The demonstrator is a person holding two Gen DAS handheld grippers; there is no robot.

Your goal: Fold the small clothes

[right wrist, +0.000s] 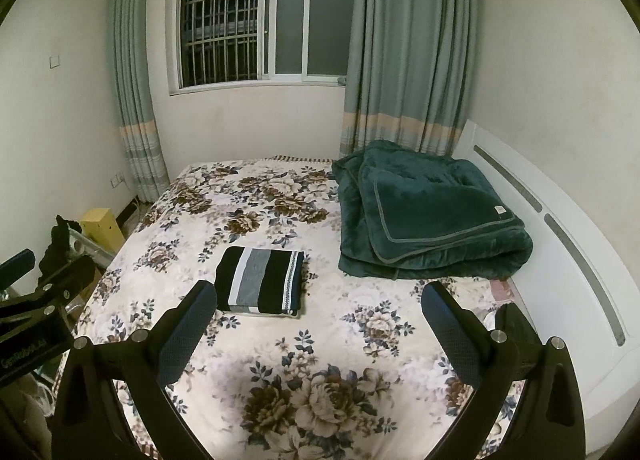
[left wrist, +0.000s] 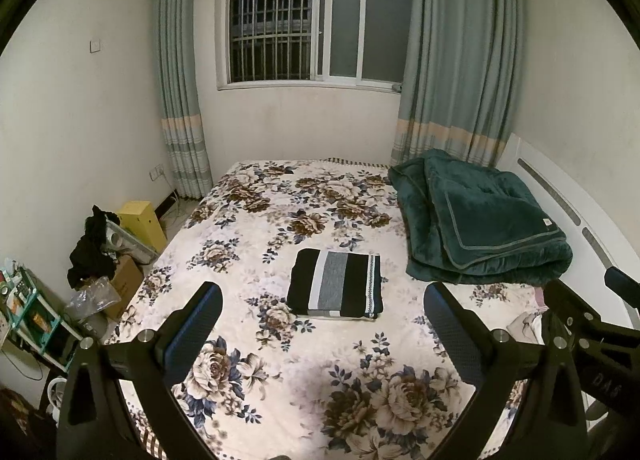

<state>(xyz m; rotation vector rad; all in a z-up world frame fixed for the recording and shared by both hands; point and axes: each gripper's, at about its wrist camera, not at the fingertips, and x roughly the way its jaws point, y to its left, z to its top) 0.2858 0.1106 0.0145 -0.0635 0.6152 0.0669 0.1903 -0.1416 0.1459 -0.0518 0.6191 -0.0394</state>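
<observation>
Left wrist view: the left gripper (left wrist: 322, 300) hovered above the bed (left wrist: 280, 372), fingers apart and empty. The right gripper (right wrist: 319, 300) was likewise spread wide. The folded striped garment (left wrist: 335, 283) lay flat mid-bed, beside a green blanket (left wrist: 480, 220).

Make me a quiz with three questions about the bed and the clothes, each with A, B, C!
1. Where does the folded striped garment lie?
A. on the floral bedspread
B. on the windowsill
C. on the green blanket

2. How many folded striped garments are on the bed?
A. three
B. one
C. none

3. How is the left gripper?
A. shut on the garment
B. shut on the blanket
C. open, holding nothing

Answers:
1 A, it rests flat on the flowers, apart from the blanket.
2 B, just one neat rectangle shows.
3 C, its fingers stand wide apart above the bed.
</observation>
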